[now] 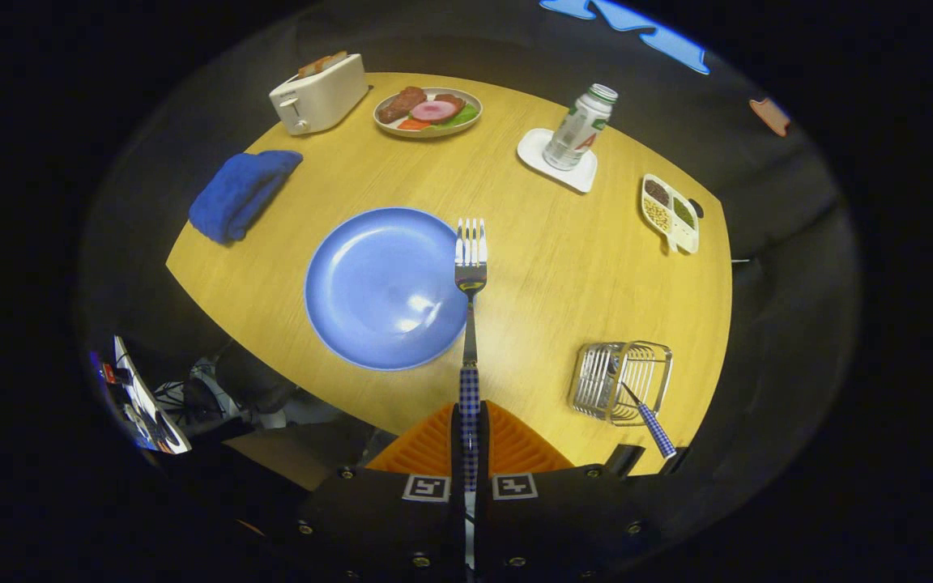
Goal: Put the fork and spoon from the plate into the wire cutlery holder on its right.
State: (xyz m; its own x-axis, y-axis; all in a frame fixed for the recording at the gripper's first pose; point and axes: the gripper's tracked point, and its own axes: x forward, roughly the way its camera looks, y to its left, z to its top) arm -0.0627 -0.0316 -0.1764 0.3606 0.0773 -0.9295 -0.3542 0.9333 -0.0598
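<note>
One blue cloth (241, 194) is lying at the left of the table (547, 267), with one toaster (319, 95) beyond it. One blue plate (385, 287) is sitting bare just ahead of the tongs (470, 421), which are clamping the checked handle of one fork (470, 267), its tines pointing forward beside the plate's right rim. Further right, one wire cutlery holder (620, 380) is holding one spoon (651, 425), handle leaning out.
</note>
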